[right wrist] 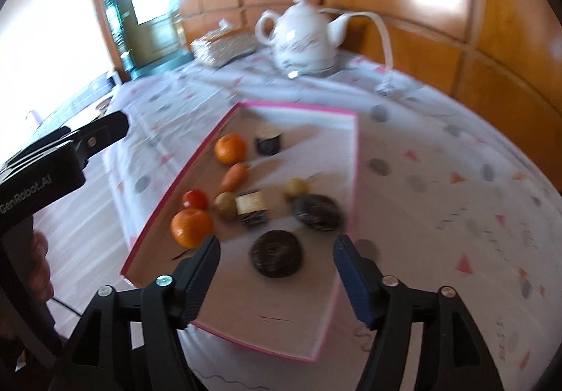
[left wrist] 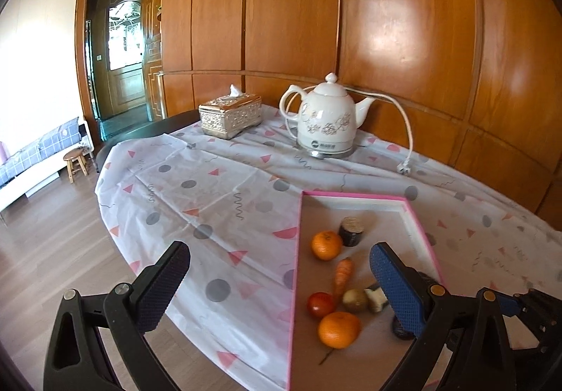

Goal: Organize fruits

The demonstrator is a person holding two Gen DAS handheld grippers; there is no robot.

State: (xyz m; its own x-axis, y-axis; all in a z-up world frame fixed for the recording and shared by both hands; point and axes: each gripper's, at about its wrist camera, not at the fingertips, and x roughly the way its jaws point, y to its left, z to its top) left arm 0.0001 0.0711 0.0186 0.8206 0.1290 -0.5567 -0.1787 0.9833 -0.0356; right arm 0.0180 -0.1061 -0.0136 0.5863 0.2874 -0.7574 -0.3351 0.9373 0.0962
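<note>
Pink tray (right wrist: 353, 159) on desk, fruit gathered inside.
2 oranges (right wrist: 230, 148), tomato (right wrist: 195, 198) and carrot (right wrist: 234, 177) lie along the tray's left side, likely grouped for sorting; left gripper (left wrist: 277, 280) and right gripper (right wrist: 275, 266) both hover apart, holding nothing.

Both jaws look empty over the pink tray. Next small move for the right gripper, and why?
Probably ease the right gripper back off the tray: its jaws stand open with nothing between the pads, and the dark round item lies just ahead of them on the tray floor, apparently just set down among the other pieces.
</note>
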